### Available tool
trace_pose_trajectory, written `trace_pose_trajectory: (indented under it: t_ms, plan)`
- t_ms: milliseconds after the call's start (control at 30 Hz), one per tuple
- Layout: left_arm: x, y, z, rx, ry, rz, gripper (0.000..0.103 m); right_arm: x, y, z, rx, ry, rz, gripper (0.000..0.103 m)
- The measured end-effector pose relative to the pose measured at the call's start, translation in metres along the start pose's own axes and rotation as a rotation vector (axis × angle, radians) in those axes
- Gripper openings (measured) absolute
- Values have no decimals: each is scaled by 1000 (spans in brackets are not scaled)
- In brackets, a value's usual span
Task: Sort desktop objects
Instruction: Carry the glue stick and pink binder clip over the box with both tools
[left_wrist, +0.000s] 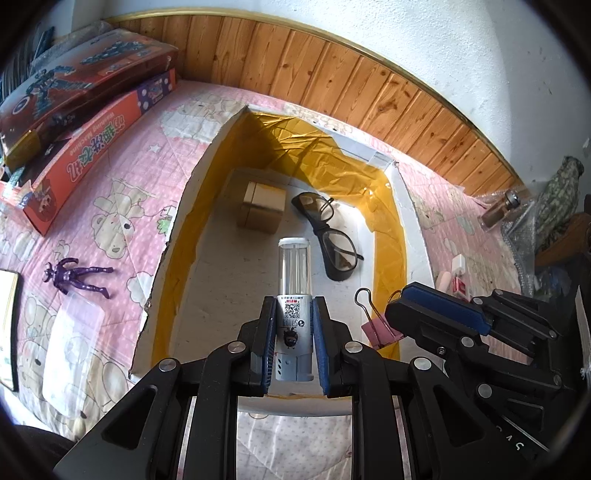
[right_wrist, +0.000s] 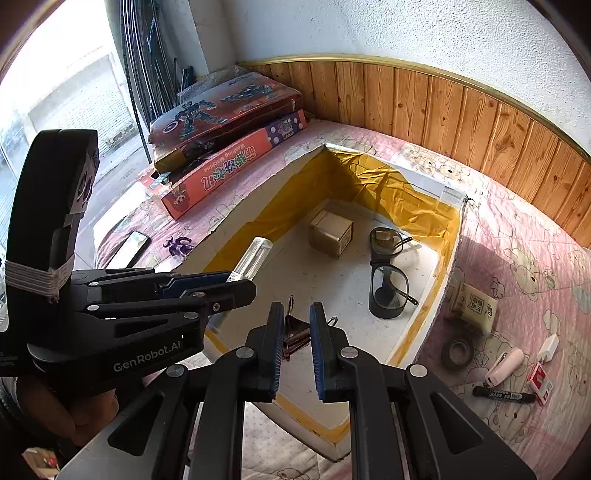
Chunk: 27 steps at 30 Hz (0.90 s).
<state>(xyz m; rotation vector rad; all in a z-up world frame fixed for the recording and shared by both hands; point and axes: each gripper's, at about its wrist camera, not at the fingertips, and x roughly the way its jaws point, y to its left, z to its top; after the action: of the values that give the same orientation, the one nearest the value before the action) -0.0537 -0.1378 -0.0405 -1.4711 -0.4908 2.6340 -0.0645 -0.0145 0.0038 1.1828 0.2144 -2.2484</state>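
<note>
My left gripper (left_wrist: 295, 301) is shut on a silver tube with a clear top (left_wrist: 294, 280), which points out over the white foam box lined with yellow tape (left_wrist: 192, 177). In the right wrist view the same tube (right_wrist: 255, 258) sticks out of the left gripper (right_wrist: 247, 284) above the box (right_wrist: 452, 236). My right gripper (right_wrist: 296, 305) is shut on a pink binder clip (right_wrist: 295, 338) over the box's near end. From the left wrist view the clip (left_wrist: 378, 332) hangs at the right gripper's (left_wrist: 397, 302) tip. Glasses (left_wrist: 332, 236) and a small cardboard box (left_wrist: 262, 206) lie inside.
On the pink quilt, stacked toy boxes (left_wrist: 85, 147) and a purple figurine (left_wrist: 79, 277) lie left of the foam box. To its right are a black marker (right_wrist: 504, 395), a tape roll (right_wrist: 458, 352), a small carton (right_wrist: 474, 306) and a small bottle (left_wrist: 500, 210). Wood panelling runs behind.
</note>
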Motion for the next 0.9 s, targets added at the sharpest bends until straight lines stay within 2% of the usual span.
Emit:
trace_pose_trajectory:
  t_ms: [233, 667, 900]
  plan:
    - [18, 8, 6, -11, 55, -6, 19, 21, 0, 11, -12, 50, -1, 15]
    - [38, 21, 23, 3, 109, 1, 19, 60, -9, 31, -24, 153, -13, 15]
    - [51, 21, 29, 49, 152, 20, 19, 83, -18, 42, -19, 215, -27, 15]
